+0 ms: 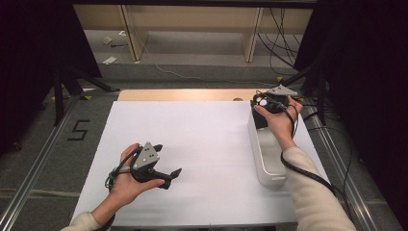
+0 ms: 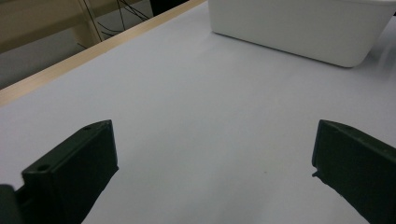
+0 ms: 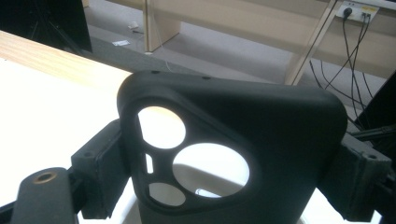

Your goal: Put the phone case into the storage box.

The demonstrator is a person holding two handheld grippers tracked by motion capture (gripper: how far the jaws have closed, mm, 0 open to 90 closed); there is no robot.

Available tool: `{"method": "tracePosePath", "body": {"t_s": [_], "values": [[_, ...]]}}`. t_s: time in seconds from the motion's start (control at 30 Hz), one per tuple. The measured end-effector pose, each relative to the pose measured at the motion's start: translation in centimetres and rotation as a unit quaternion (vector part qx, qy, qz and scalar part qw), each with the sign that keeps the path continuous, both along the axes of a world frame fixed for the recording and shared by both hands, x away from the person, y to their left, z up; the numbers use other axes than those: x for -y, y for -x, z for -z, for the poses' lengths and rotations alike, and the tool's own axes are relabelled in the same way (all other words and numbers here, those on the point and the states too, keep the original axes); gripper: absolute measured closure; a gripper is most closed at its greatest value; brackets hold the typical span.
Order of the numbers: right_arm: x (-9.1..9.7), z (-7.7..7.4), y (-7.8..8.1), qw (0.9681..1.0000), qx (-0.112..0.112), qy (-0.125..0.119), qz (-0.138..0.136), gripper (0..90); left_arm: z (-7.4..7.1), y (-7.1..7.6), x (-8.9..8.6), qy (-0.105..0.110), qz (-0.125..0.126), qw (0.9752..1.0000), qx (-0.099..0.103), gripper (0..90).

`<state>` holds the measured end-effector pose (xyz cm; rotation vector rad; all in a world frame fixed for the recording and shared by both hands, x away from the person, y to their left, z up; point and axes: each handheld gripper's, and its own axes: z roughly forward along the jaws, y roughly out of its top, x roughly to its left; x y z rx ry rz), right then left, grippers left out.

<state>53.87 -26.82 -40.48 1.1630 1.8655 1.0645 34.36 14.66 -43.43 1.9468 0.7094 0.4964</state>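
Black rubbery phone case (image 3: 233, 154), with a triangular camera cut-out of three round holes, sits between the two jaws of the right gripper (image 3: 229, 163). Both pads press on its side edges, so this gripper is clamped on the case across its width. The case stands upright directly ahead of that gripper's camera, its cut-out end toward the lower left of the right gripper view. Through the holes a pale surface shows just beyond the case; whether it is the bin or the worktop cannot be told there.

Seen from the high view, the right gripper (image 1: 269, 102) is held in the person's right hand (image 1: 281, 118), at the far end of a white rectangular bin (image 1: 267, 154). The bin lies lengthwise beneath and behind this gripper, running back toward the person along the right side of the white worktop (image 1: 202, 159). Whether the case touches the bin's rim cannot be determined.

The left gripper (image 1: 166, 166) rests in the left hand (image 1: 127, 180) low over the worktop, well apart from the right one. Its jaws stand wide apart with nothing between them; the left gripper view shows bare white surface between the two black jaws (image 2: 212, 154). Farther ahead of this gripper, the white bin's side wall (image 2: 299, 28) stands on the worktop. Beyond that lie the wooden edge of the worktop (image 2: 70, 63) and, farther off, pale wooden shelf legs (image 1: 132, 33) and loose cables (image 1: 279, 38) on the floor.
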Motion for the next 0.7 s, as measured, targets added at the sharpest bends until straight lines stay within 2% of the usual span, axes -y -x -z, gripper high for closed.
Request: {"method": "tracePosePath", "body": {"t_s": [0.7], "values": [[-0.06, 0.39, -0.66, 1.0000, -0.001, 0.001, 0.002, 15.0, 0.08, -0.04, 0.07, 0.001, 0.001, 1.0000, -0.002, 0.0]]}}
